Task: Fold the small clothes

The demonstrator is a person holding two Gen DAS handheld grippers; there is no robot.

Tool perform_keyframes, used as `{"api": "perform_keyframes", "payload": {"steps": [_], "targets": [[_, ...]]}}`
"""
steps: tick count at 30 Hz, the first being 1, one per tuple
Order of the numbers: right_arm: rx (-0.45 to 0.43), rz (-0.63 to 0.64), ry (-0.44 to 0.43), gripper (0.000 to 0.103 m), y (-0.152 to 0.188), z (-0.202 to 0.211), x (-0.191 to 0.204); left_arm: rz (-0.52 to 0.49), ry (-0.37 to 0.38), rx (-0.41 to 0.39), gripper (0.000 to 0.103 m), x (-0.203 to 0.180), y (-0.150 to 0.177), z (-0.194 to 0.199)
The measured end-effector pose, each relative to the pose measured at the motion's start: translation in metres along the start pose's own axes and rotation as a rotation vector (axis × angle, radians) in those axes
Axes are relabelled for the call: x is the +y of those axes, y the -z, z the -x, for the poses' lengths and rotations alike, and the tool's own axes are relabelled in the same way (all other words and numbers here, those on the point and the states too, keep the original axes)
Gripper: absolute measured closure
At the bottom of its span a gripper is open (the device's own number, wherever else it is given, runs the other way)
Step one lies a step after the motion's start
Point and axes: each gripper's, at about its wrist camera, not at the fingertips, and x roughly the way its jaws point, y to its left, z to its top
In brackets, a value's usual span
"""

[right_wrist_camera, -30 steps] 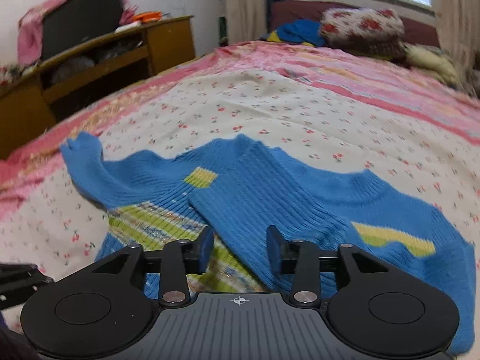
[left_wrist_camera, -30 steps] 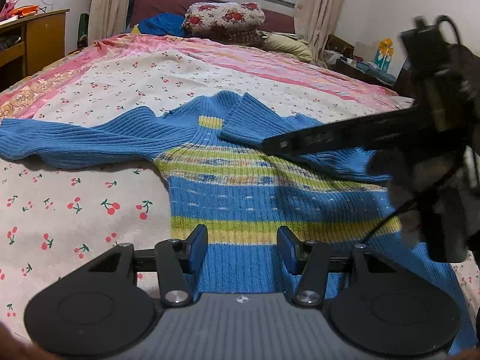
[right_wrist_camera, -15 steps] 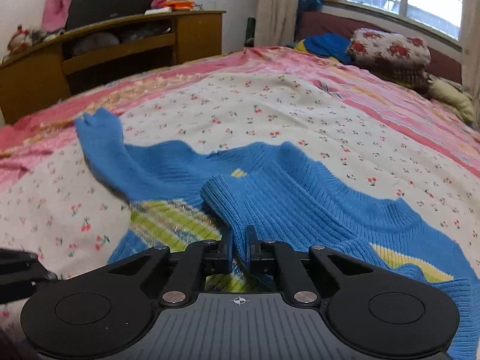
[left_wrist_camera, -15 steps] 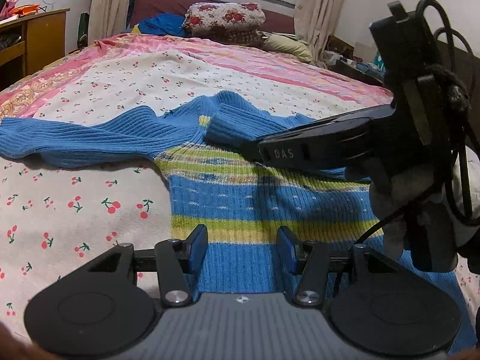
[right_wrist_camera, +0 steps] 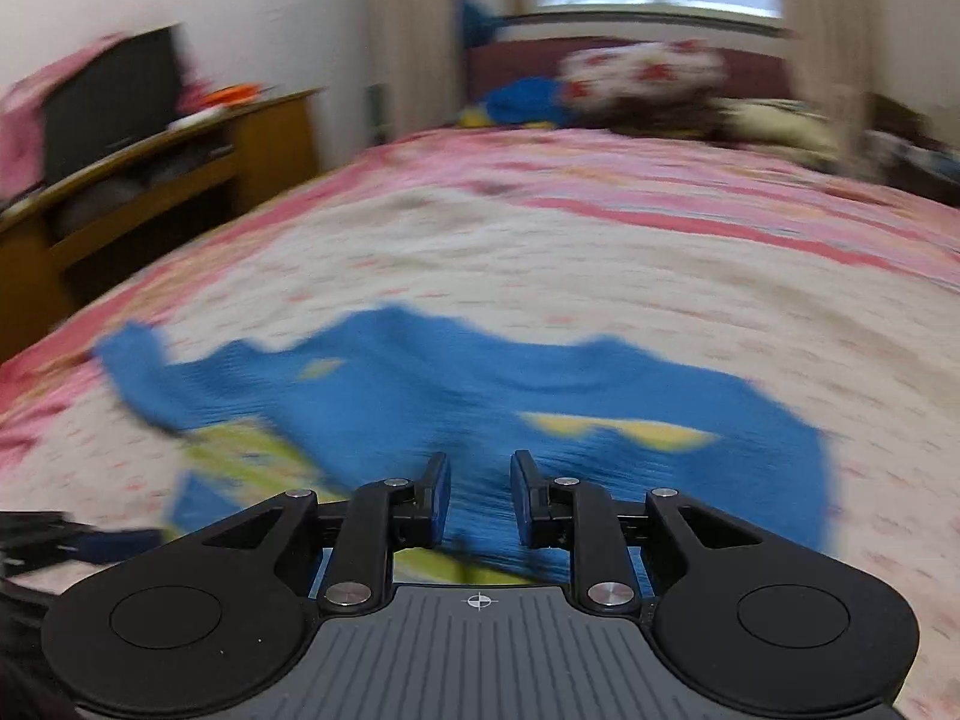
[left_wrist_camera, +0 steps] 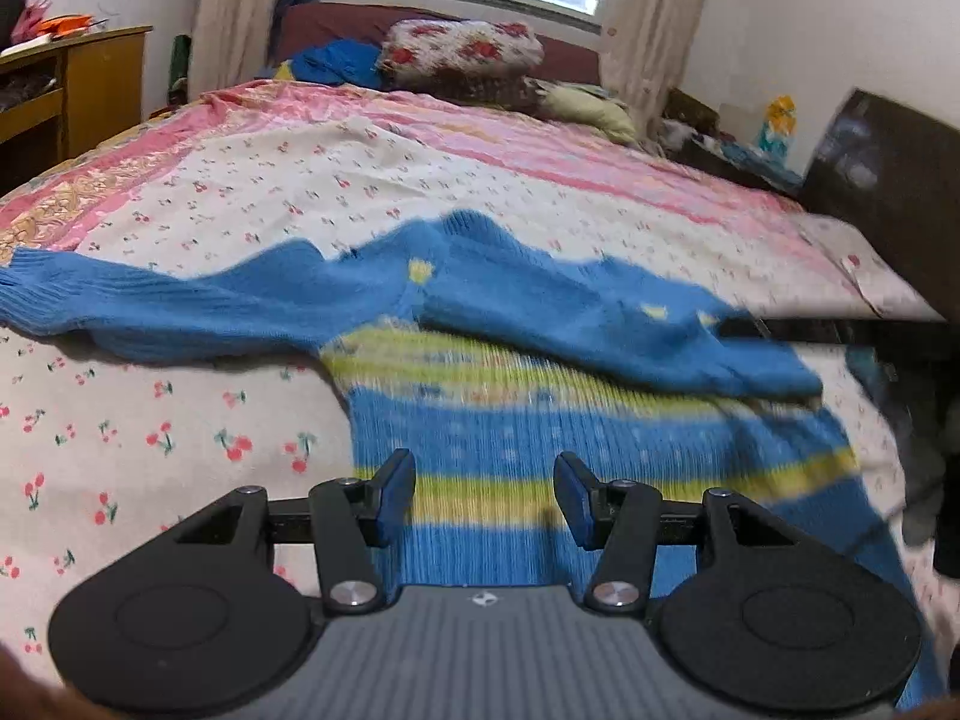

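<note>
A blue striped sweater (left_wrist_camera: 540, 420) lies flat on the cherry-print bedsheet (left_wrist_camera: 150, 420), one sleeve folded across its chest and the other stretched out left. The left gripper (left_wrist_camera: 485, 489) hangs spread above the hem. The right gripper (right_wrist_camera: 480, 495) is parted, holding nothing, over the folded sleeve (right_wrist_camera: 420, 408).

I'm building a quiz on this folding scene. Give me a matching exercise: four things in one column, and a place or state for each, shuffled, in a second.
Things:
1. right sleeve
2. left sleeve
3. left hand-held gripper
4. floral pillow

Places or states:
A. stretched out flat on the cherry-print bedspread
B. at the head of the bed, under the window
C. folded across the sweater's chest
D. open above the striped hem

Pairs: 1-C, 2-A, 3-D, 4-B
</note>
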Motion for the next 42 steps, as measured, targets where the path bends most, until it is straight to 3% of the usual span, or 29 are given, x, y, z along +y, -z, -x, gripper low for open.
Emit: {"api": "perform_keyframes", "payload": {"steps": [2,4,10,13,17,25,29,31,35,42], "targets": [[0.0,-0.032,0.107,0.081,0.007,-0.001,-0.019,-0.006,-0.023,-0.023,0.044,-0.002,-0.011,-0.004],[0.019,-0.113,0.149,0.078,0.015,-0.004,-0.039,-0.024,-0.045,-0.045,0.041,-0.008,-0.023,-0.01],[-0.032,-0.303,0.105,0.085,0.042,-0.003,-0.077,-0.043,-0.087,-0.071,0.04,-0.036,-0.063,-0.054],[-0.037,-0.288,0.079,0.086,0.045,-0.001,-0.086,-0.042,-0.179,-0.062,0.04,-0.043,-0.071,-0.083],[-0.044,-0.32,0.021,0.086,0.044,0.0,-0.096,-0.044,-0.297,0.025,0.039,-0.039,-0.063,-0.111],[-0.121,-0.263,0.034,0.071,0.039,0.024,-0.091,-0.05,-0.413,0.026,0.039,-0.037,-0.049,-0.091],[-0.105,-0.231,0.046,0.07,0.04,0.025,-0.087,-0.037,-0.454,0.037,0.039,-0.039,-0.049,-0.086],[-0.068,-0.202,0.049,0.058,0.04,0.021,-0.083,-0.055,-0.48,0.038,0.039,-0.041,-0.048,-0.084],[-0.025,-0.184,0.08,0.057,0.047,0.012,-0.082,-0.056,-0.505,0.042,0.039,-0.039,-0.048,-0.074],[-0.063,-0.168,0.068,0.057,0.047,0.017,-0.077,-0.014,-0.533,0.041,0.04,-0.021,-0.045,-0.051]]}}
